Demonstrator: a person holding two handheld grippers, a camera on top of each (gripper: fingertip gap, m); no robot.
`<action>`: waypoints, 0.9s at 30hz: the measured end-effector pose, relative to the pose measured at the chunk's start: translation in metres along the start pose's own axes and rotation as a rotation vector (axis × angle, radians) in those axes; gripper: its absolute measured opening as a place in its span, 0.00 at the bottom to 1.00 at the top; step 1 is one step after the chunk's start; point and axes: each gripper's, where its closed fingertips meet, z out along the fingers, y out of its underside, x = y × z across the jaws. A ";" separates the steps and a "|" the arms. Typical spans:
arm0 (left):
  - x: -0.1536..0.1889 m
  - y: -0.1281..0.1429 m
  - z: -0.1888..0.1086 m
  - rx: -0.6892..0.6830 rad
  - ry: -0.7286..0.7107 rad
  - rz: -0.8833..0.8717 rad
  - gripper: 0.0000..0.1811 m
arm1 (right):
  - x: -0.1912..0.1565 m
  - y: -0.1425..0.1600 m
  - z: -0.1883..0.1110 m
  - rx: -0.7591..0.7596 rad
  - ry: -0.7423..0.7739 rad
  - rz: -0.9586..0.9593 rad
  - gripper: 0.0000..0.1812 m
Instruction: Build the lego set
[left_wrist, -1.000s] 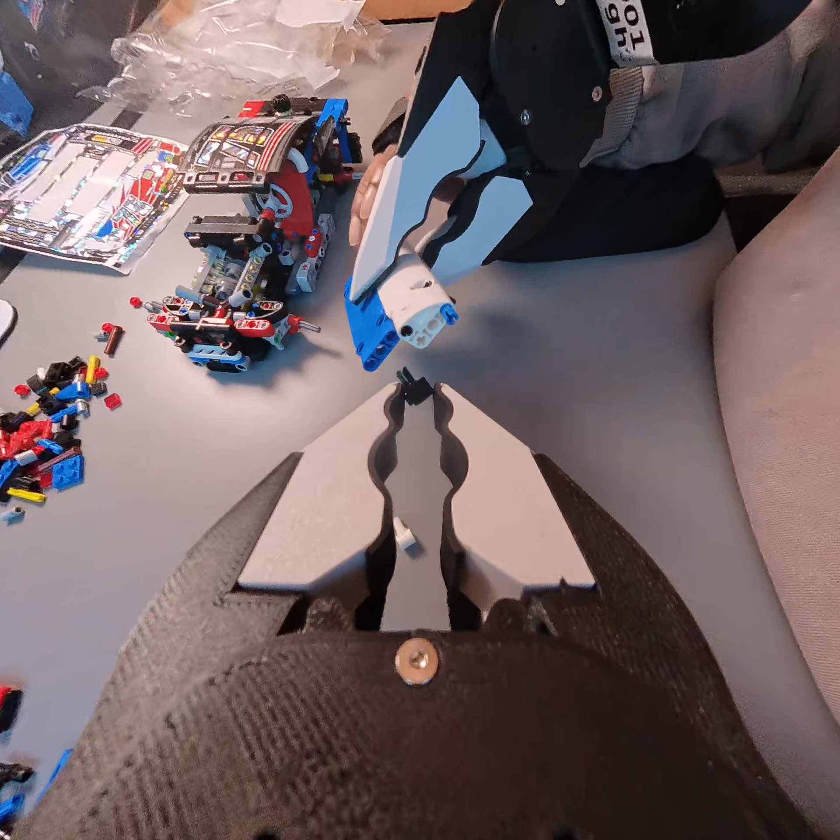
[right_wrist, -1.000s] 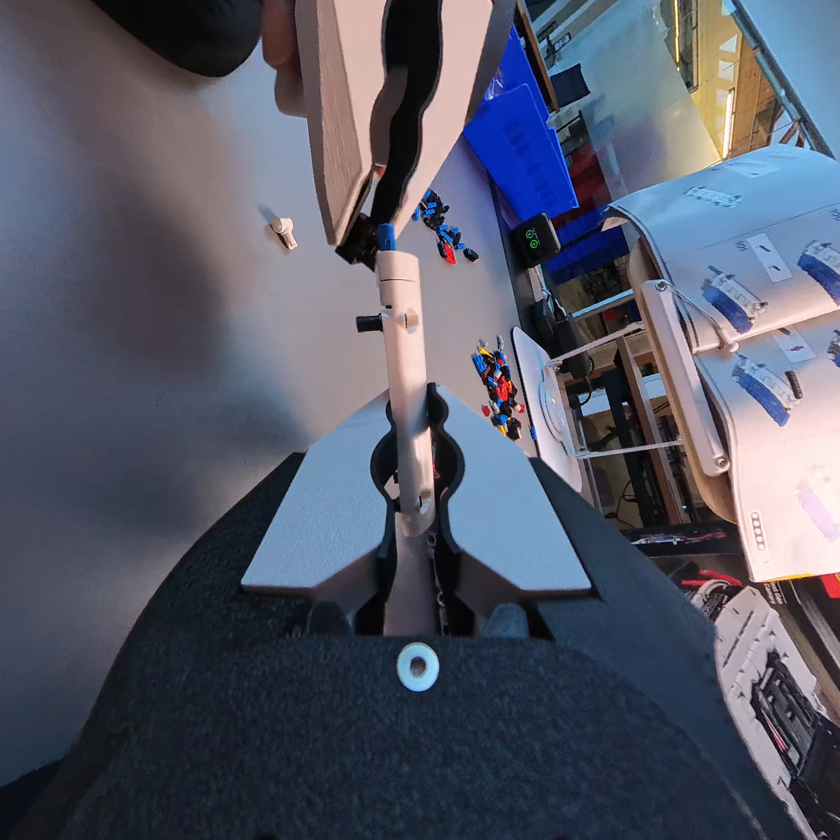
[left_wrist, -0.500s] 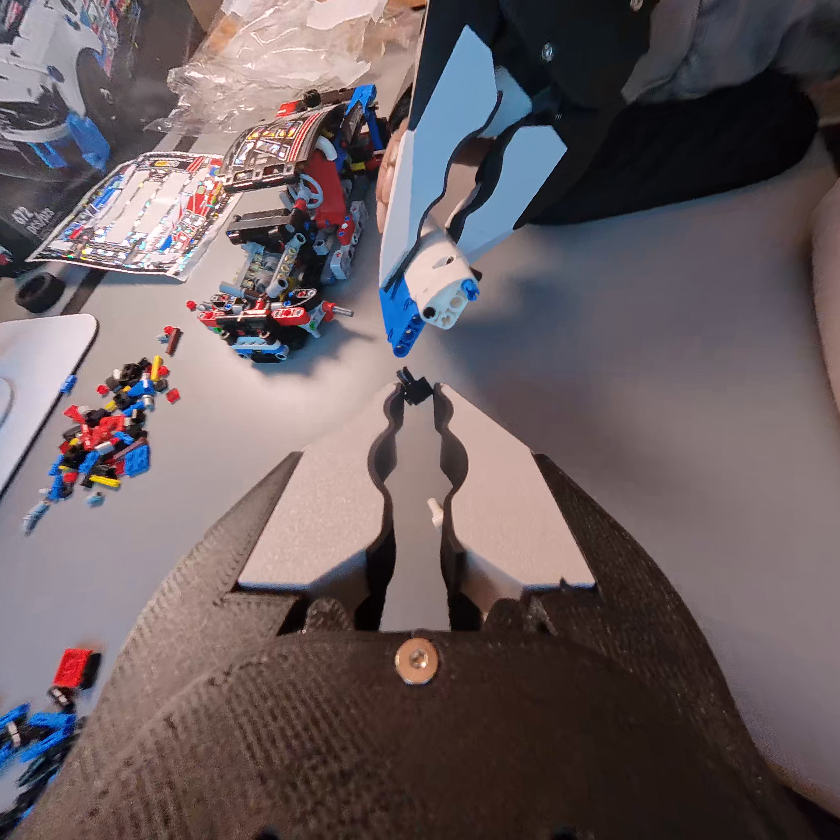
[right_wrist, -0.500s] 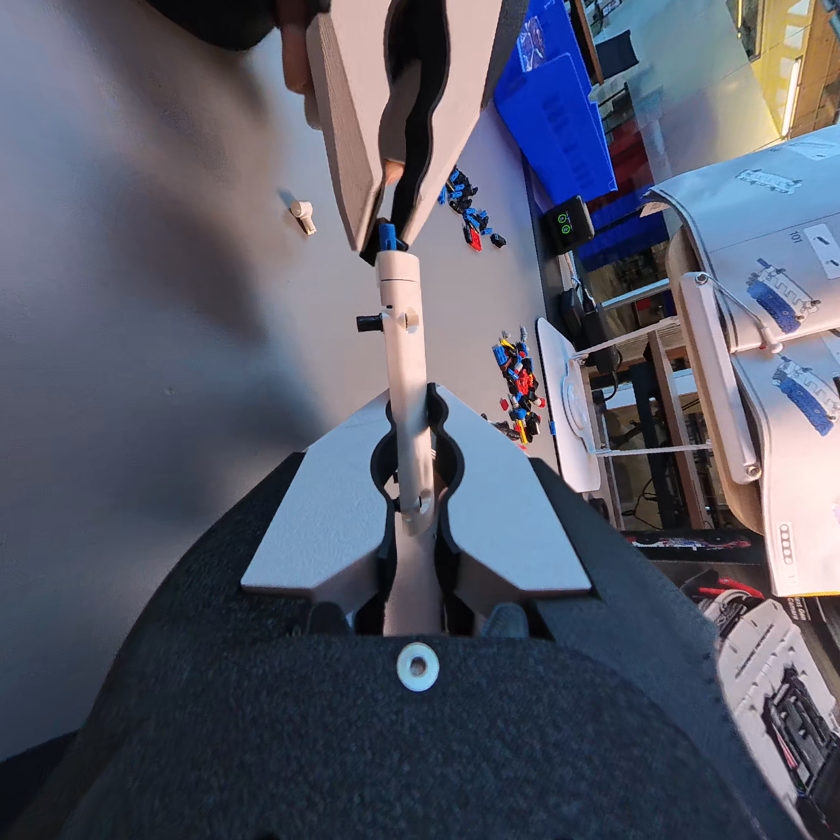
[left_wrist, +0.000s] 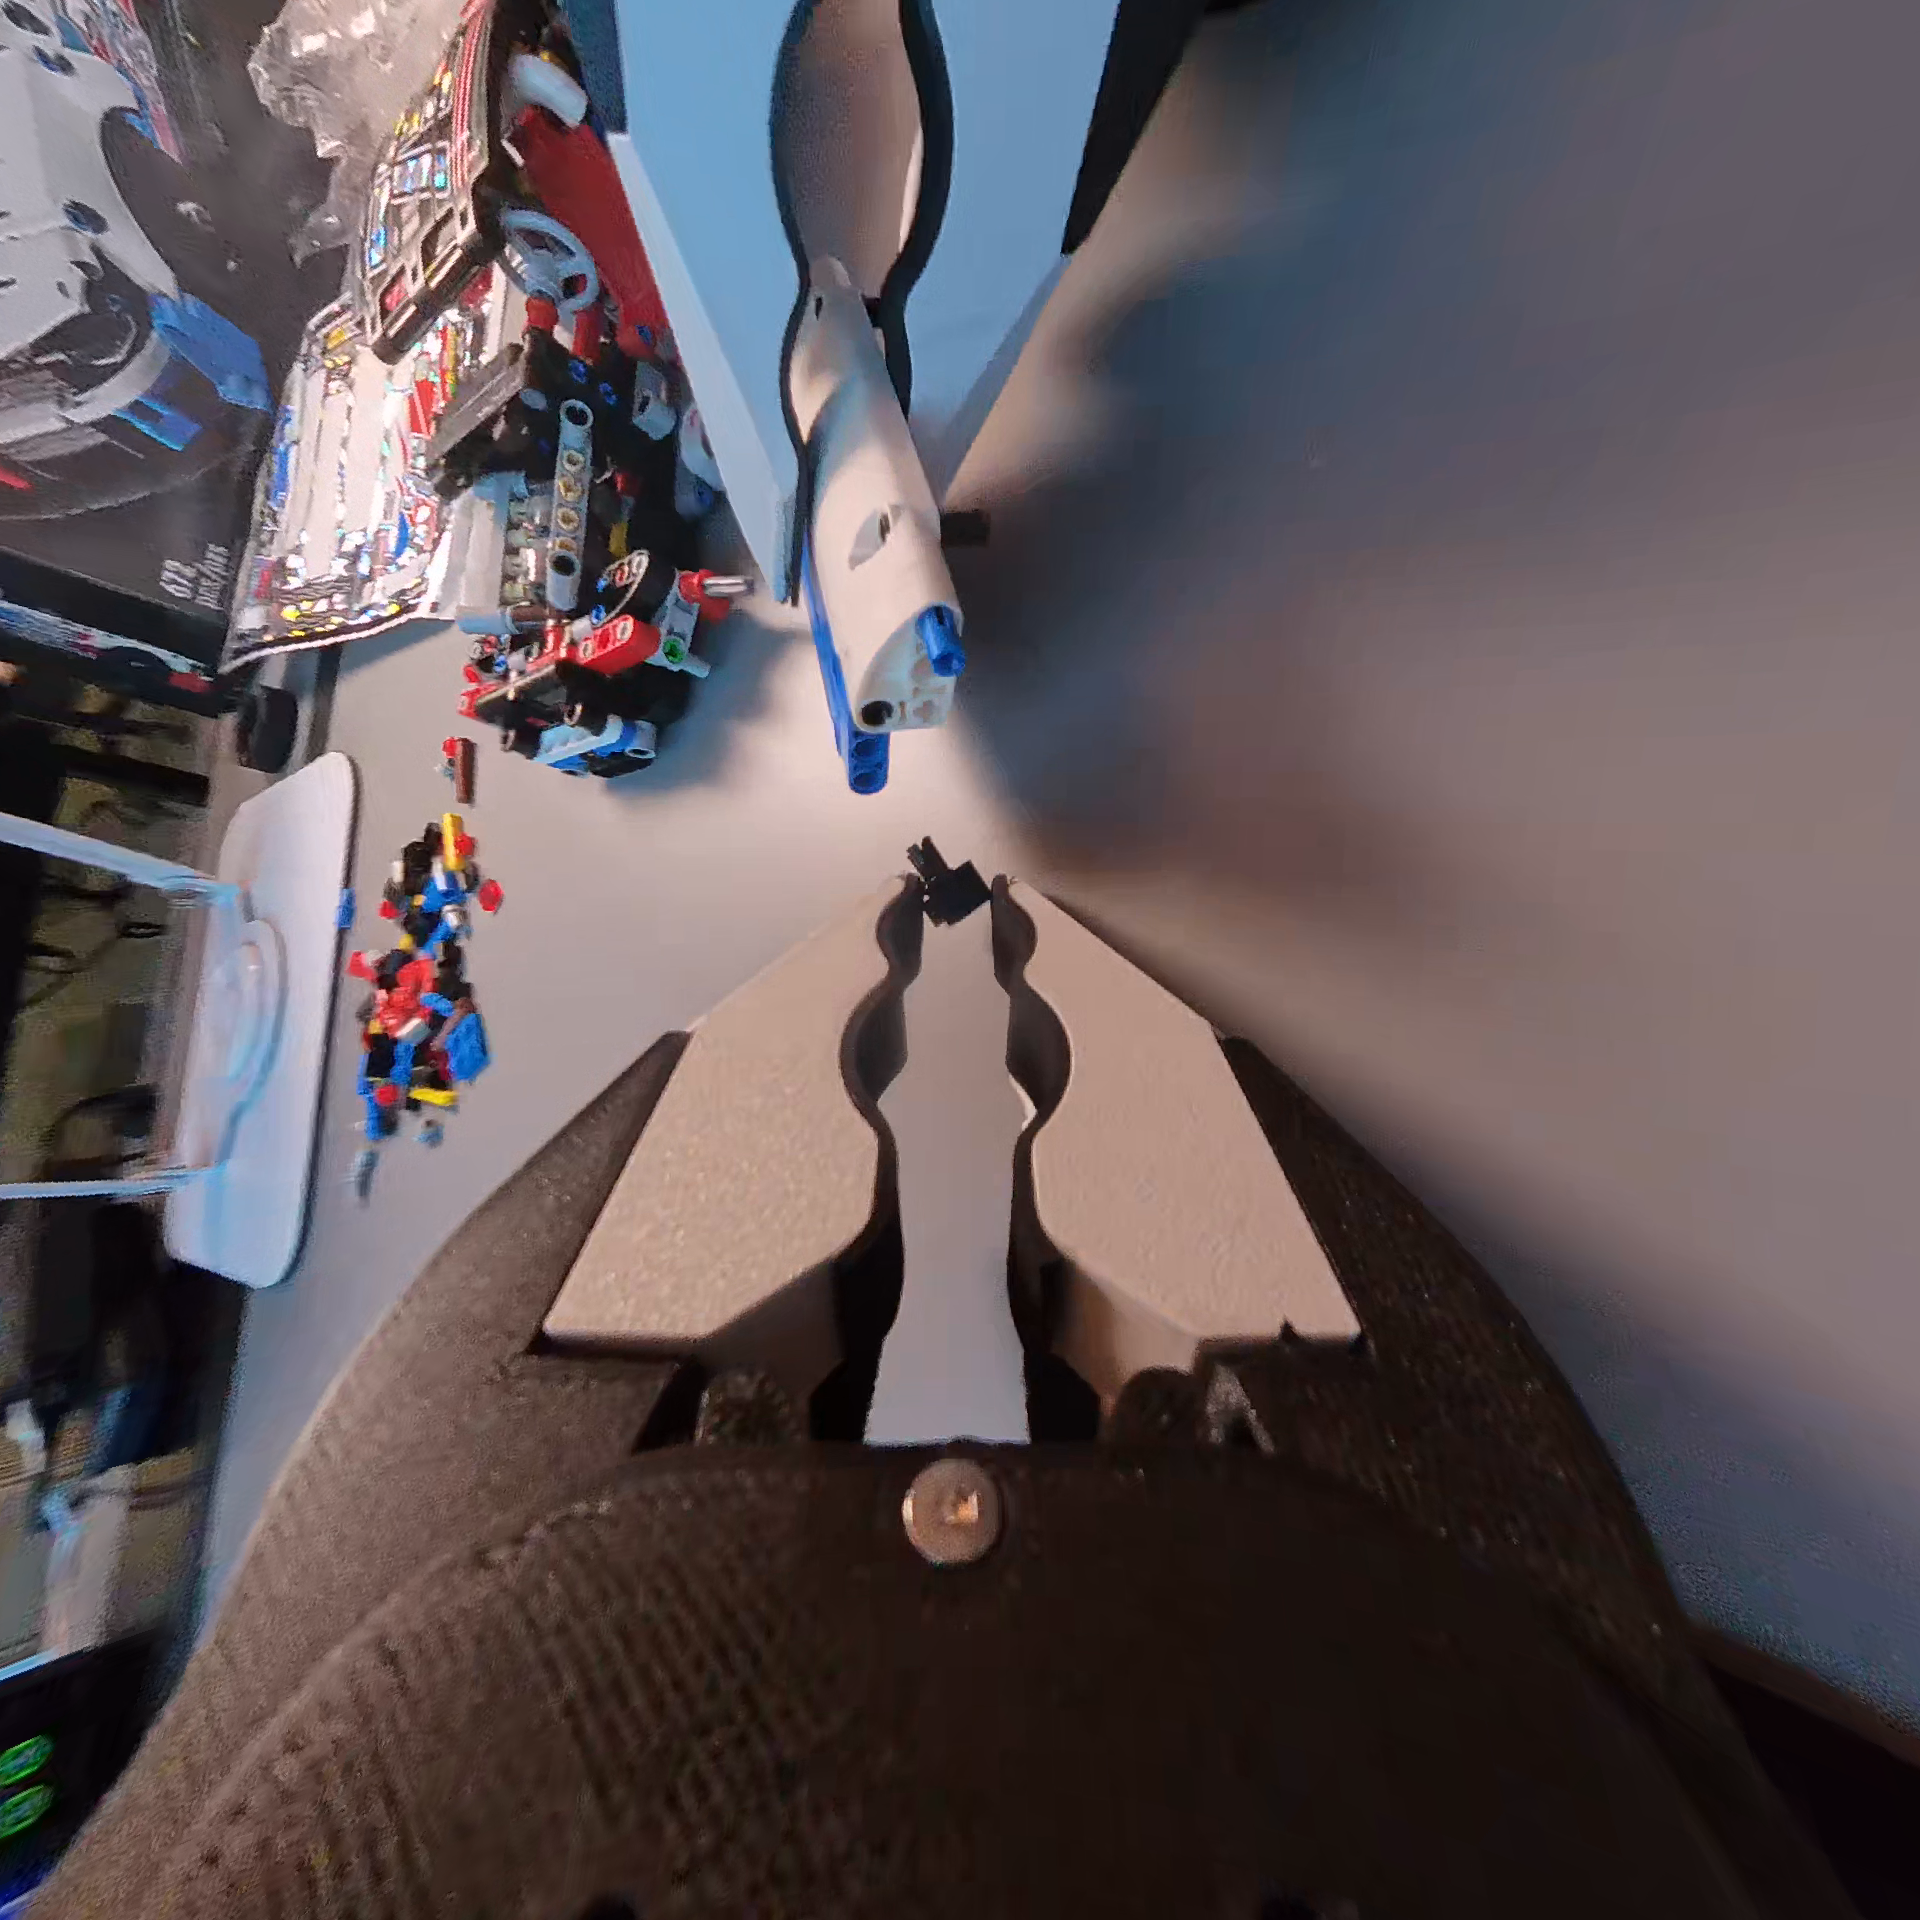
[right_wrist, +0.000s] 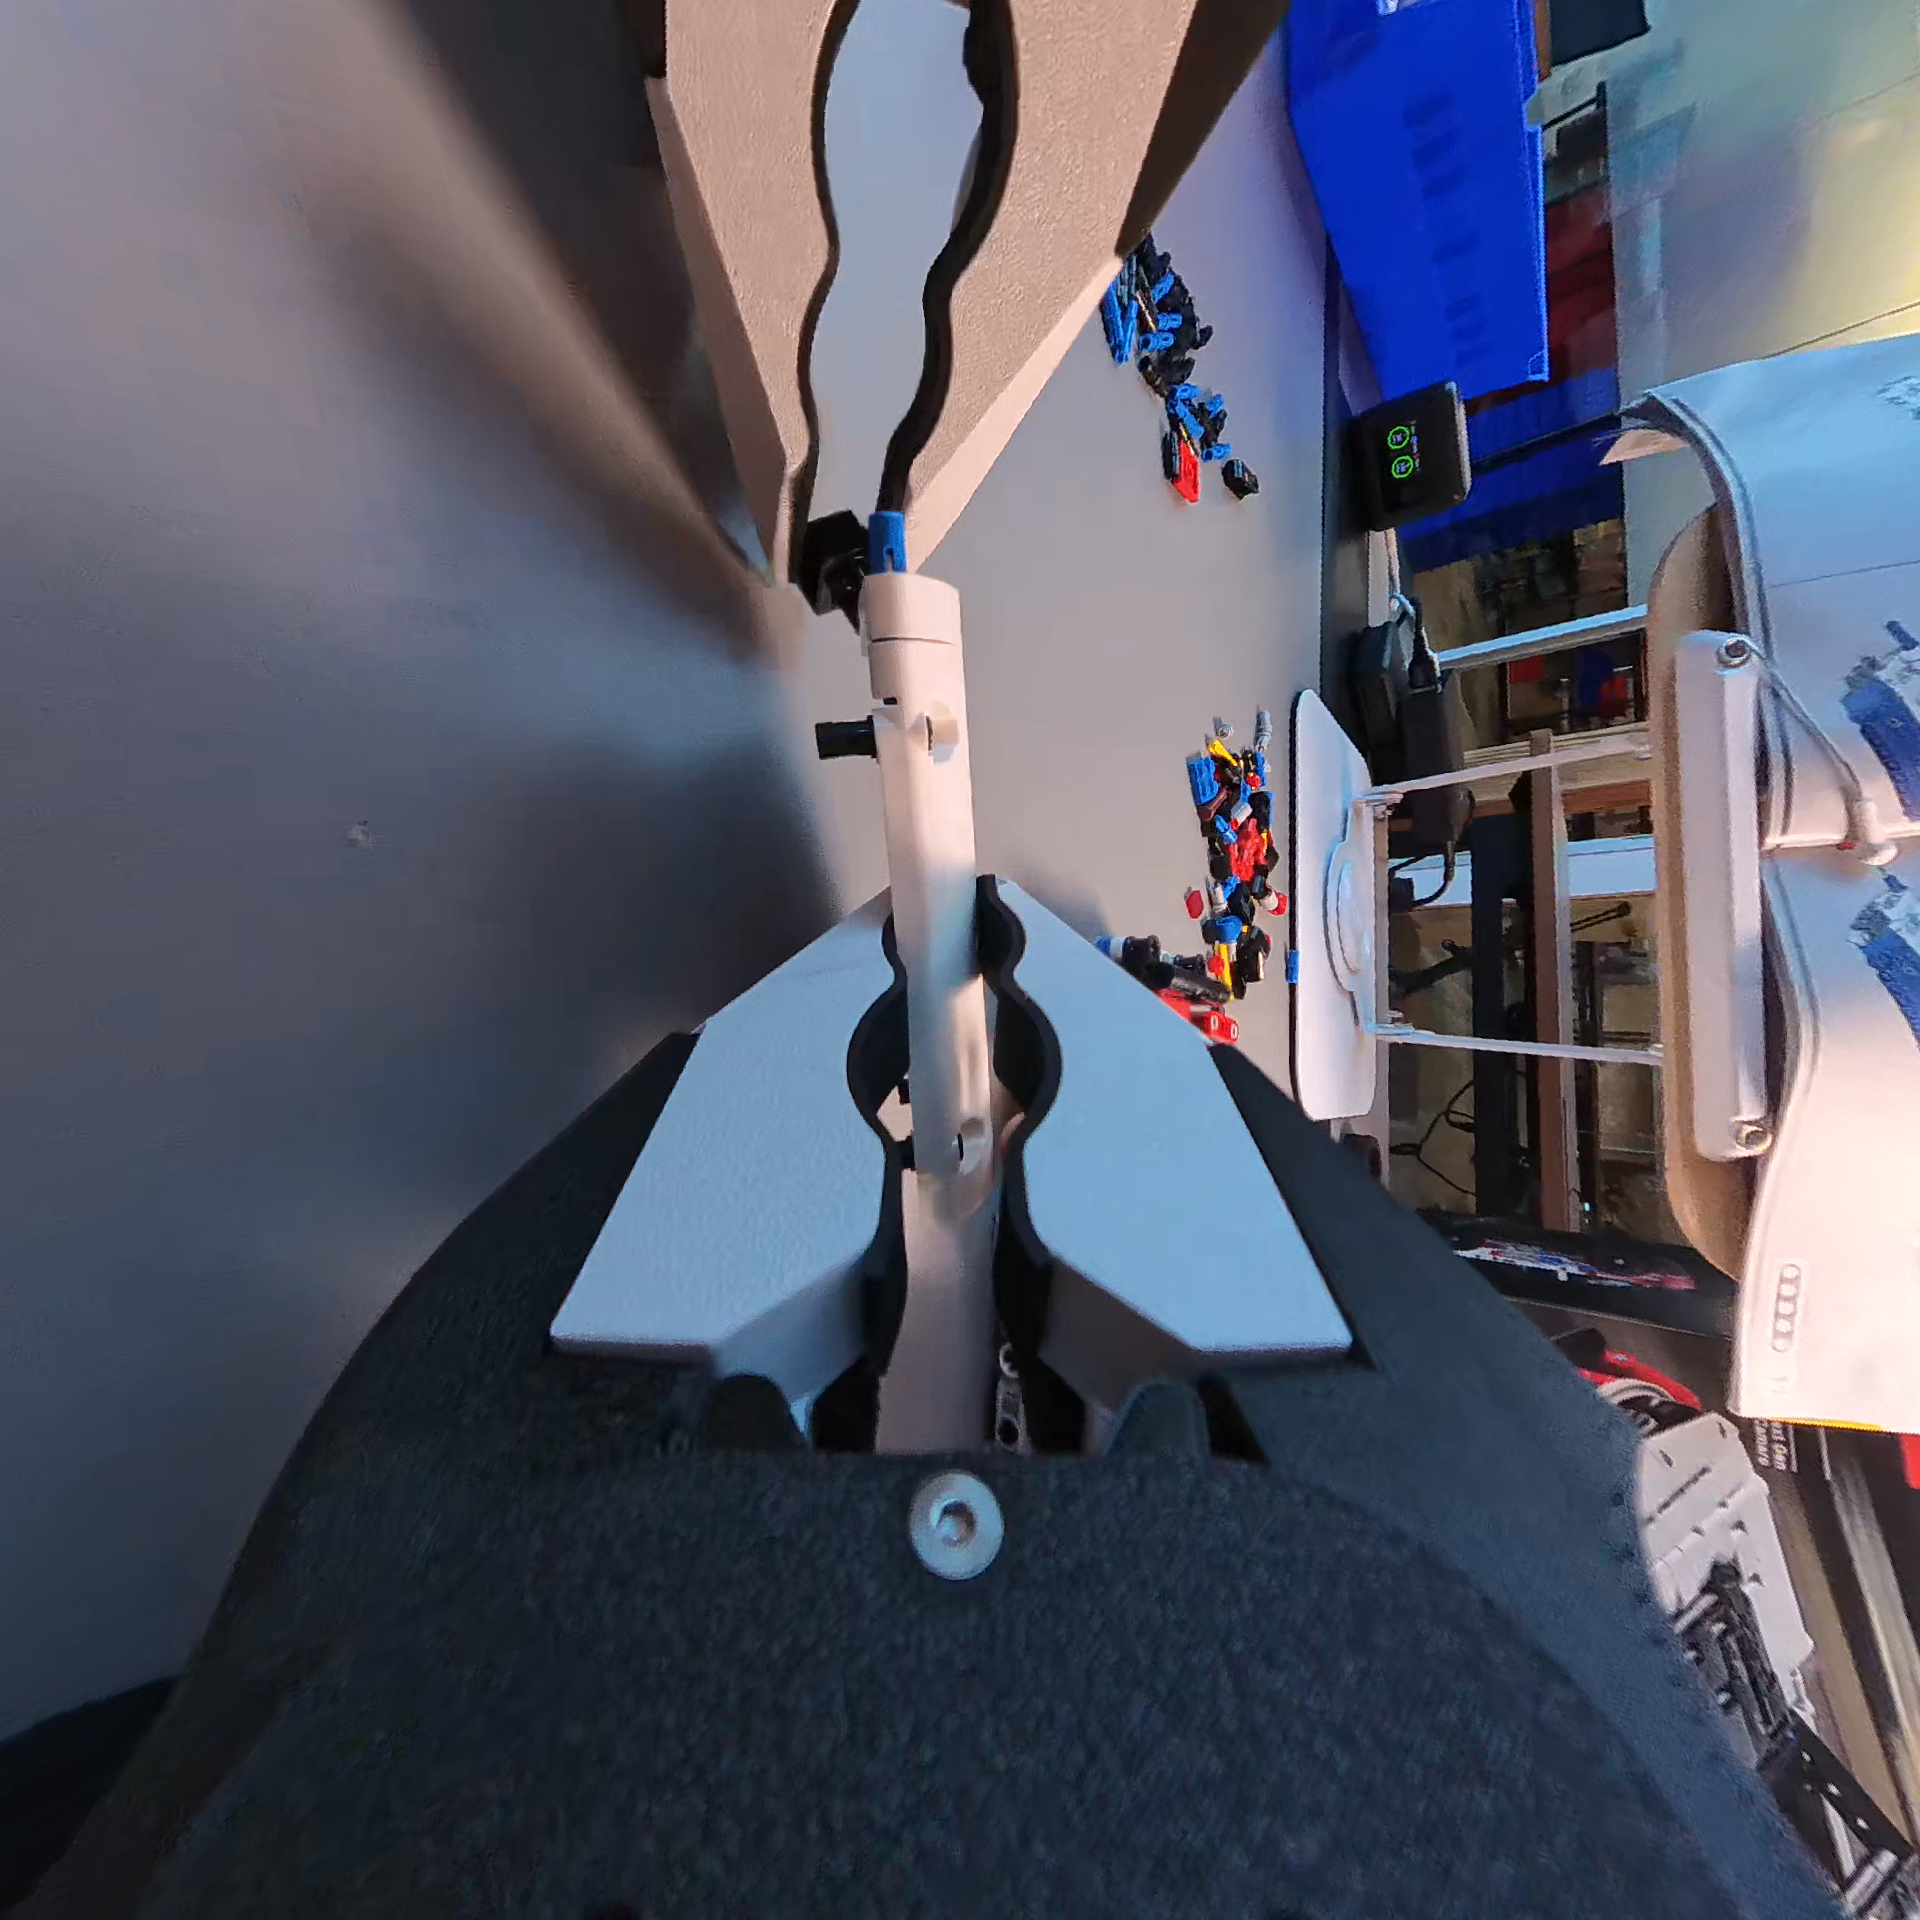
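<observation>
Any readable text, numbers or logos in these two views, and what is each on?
Set box: white print on its side, not copied out here.
Sticker sheet: print too small to read.
Instruction booklet: step numbers, blurred.
Black device: green readout, too small to read.

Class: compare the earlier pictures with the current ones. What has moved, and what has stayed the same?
The left gripper, pinching a black pin, has closed in on the white panel until the pin sits beside its blue-pegged tip. Unchanged: the right gripper still clamps the panel; nothing was let go; the car and loose pieces lie untouched.
</observation>
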 end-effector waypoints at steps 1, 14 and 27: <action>0.003 -0.003 -0.001 0.026 0.061 -0.076 0.06 | 0.000 0.000 -0.001 0.001 -0.006 0.010 0.04; -0.013 0.018 -0.002 -0.005 0.552 -0.600 0.13 | -0.013 0.011 -0.014 -0.036 -0.137 0.109 0.04; -0.005 -0.004 -0.012 0.131 0.564 -0.190 0.12 | -0.009 0.014 -0.014 -0.005 -0.129 0.163 0.04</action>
